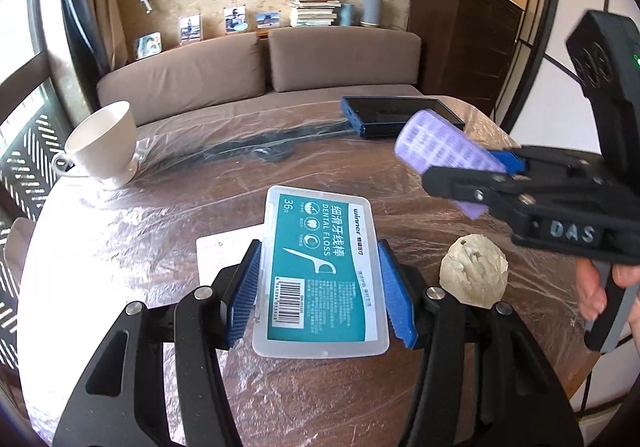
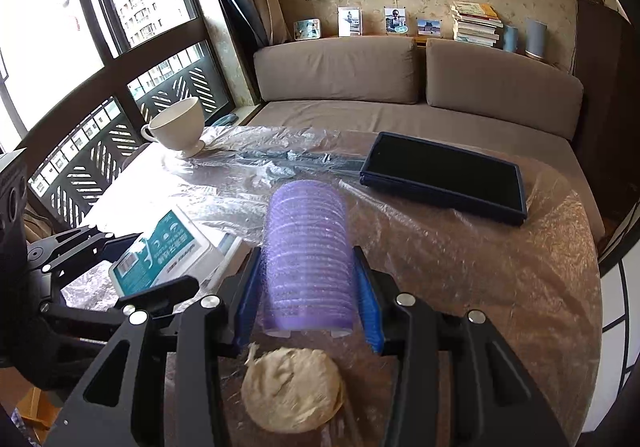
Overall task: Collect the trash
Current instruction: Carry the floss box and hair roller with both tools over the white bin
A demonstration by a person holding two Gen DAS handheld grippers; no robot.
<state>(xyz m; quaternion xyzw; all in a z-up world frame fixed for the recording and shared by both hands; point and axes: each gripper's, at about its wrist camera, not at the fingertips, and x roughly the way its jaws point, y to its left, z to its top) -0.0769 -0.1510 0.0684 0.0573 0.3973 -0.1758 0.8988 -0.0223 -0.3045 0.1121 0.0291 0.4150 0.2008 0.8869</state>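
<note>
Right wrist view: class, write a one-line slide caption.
Right gripper holds a purple hair roller above a crumpled paper ball on the plastic-covered table.

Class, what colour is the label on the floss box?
Teal with white print; the floss box shows best in the left wrist view.

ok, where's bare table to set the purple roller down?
Open film-covered table between the black tray and the paper wad, to the right tool's right. Also mid-table between cup and floss box. Crowded near the left tool.
</note>
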